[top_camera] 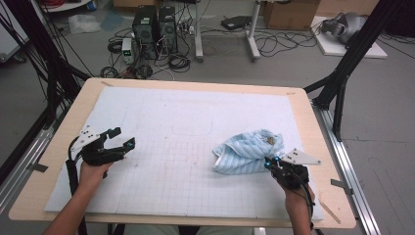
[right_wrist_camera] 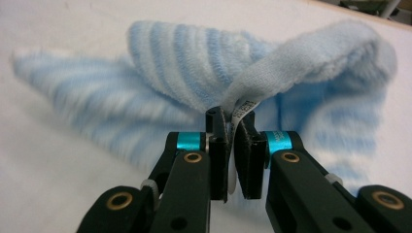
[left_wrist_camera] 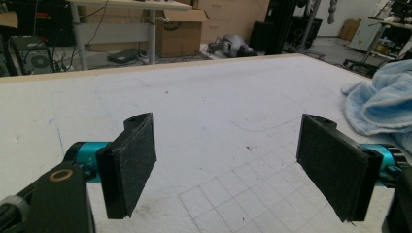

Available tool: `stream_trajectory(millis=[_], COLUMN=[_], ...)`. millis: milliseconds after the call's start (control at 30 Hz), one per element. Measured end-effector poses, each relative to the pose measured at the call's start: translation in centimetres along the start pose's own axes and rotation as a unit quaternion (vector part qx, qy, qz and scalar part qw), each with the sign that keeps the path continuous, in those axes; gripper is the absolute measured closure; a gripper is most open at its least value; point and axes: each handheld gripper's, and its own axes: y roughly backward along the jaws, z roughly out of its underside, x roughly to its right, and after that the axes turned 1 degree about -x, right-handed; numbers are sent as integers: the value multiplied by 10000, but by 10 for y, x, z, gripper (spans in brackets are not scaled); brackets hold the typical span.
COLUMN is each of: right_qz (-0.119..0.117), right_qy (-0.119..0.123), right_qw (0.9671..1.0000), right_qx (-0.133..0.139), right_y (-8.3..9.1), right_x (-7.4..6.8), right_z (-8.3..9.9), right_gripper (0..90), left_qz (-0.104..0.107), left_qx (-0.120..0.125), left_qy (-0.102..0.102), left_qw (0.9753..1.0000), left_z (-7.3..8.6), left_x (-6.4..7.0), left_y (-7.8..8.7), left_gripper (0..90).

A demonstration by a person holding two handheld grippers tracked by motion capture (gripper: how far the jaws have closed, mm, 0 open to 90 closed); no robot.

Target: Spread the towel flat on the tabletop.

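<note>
A light blue striped towel (top_camera: 247, 152) lies crumpled on the white gridded mat (top_camera: 186, 122), right of centre. My right gripper (top_camera: 273, 160) is at the towel's near right edge, shut on a fold of the towel (right_wrist_camera: 291, 73) and its white label. In the right gripper view the right gripper (right_wrist_camera: 232, 131) has its jaws almost together with the cloth between them. My left gripper (top_camera: 120, 138) hovers at the mat's left side, open, with nothing between its wide-apart pads (left_wrist_camera: 133, 160). The towel (left_wrist_camera: 384, 104) lies far to that gripper's right.
The mat covers a wooden table (top_camera: 306, 127). Black frame legs (top_camera: 342, 73) stand at the table's right and left. Computer towers (top_camera: 154, 29), cables and cardboard boxes sit on the floor beyond the far edge.
</note>
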Motion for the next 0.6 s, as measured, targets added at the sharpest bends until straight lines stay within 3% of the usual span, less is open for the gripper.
stream_trajectory(millis=[33,67,100,167,200,267,367,400,433,500,533,567,600], right_qz=[122,122,292,390,580,649,754,777,777,698,603,448,448], right_qy=[-24,-24,-68,-99,-232,-327,-460,-514,-514,-488,-513,-377,-377], right_qw=[9999,9999,9995,9991,9980,9973,9944,9916,9916,9908,9914,9943,9943], right_qx=[-83,-83,-135,-112,22,123,580,900,900,1056,1045,888,888], right_y=[12,12,26,32,45,51,60,59,59,48,39,16,16], right_x=[0,0,1,3,5,6,5,2,2,-2,-4,-9,-9], right_z=[7,7,12,15,16,15,5,-9,-9,-25,-33,-50,-50], right_gripper=[854,854,854,843,782,746,609,544,544,439,428,374,374], left_qz=[-18,-19,-31,-12,-15,-8,-6,-10,-10,7,3,0,4], left_qx=[17,22,22,12,11,15,-9,-7,-7,-6,-6,-5,-9], left_qy=[15,28,40,45,25,1,0,-9,-9,-8,1,-3,-6], left_qw=[10000,10000,10000,10000,10000,10000,10000,10000,10000,10000,10000,10000,10000], left_z=[0,0,0,0,0,0,1,1,1,1,1,1,1], left_x=[0,-1,-1,0,0,0,1,1,1,1,1,1,1], left_y=[0,0,0,0,-1,-1,-3,-3,-3,-4,-4,-5,-5], left_gripper=[223,223,223,223,223,223,223,223,223,224,224,224,224])
